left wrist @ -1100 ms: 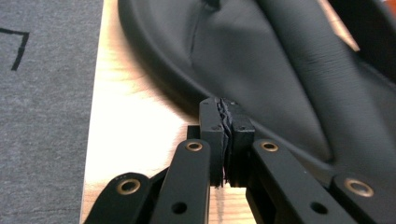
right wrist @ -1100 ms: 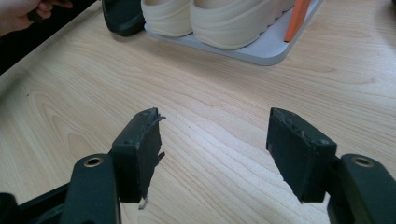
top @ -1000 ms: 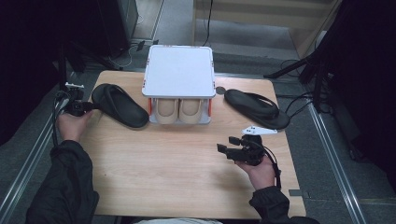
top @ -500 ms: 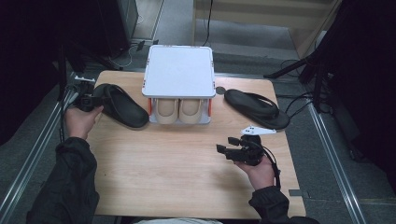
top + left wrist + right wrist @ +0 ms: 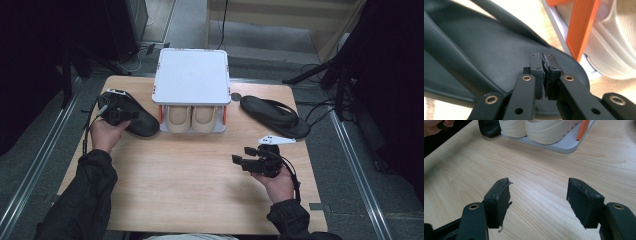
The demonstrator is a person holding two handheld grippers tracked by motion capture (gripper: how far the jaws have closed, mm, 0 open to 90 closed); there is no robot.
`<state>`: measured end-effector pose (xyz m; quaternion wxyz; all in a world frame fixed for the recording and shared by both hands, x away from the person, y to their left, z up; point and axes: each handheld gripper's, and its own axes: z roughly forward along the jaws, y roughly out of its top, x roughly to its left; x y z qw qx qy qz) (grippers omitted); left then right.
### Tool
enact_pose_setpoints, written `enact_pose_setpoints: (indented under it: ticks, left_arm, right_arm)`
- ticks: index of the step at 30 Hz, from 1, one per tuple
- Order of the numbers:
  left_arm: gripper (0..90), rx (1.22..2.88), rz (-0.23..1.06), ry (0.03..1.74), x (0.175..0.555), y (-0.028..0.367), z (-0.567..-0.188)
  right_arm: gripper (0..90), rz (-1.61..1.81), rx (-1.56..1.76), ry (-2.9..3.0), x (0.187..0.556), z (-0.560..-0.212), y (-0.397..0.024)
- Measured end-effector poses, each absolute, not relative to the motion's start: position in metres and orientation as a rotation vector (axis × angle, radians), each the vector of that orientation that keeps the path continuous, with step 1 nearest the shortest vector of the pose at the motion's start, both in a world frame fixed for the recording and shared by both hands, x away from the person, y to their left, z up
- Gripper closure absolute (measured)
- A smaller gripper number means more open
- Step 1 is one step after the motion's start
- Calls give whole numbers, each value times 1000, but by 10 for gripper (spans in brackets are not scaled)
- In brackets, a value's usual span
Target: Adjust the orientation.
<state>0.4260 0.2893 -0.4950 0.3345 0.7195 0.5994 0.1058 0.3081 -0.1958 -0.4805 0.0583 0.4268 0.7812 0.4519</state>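
Note:
A black sandal lies at the table's left, next to a small white rack with orange posts. A pair of cream shoes stands under the rack's top. My left gripper hovers over this sandal's footbed, its jaws pressed together with nothing but frayed pad lining between them. A second black sandal lies at the right of the rack. My right gripper rests near the table's front right, open over bare wood, aimed at the cream shoes.
A small white flat piece lies on the table just beyond the right gripper. The wooden table has bare room at its front middle. Dark equipment, cables and floor rails surround the table.
My left hand has moved right from the table's left edge to above the left sandal. The sandal, the rack and the right gripper have stayed put.

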Motion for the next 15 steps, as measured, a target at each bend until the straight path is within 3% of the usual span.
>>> enact_pose_setpoints:
  ticks: [15]
  left_arm:
    - [891, 1944, 247, 1574, 412, 293, -510]
  right_arm:
    - [356, 1365, 1269, 2392, 312, -481, -190]
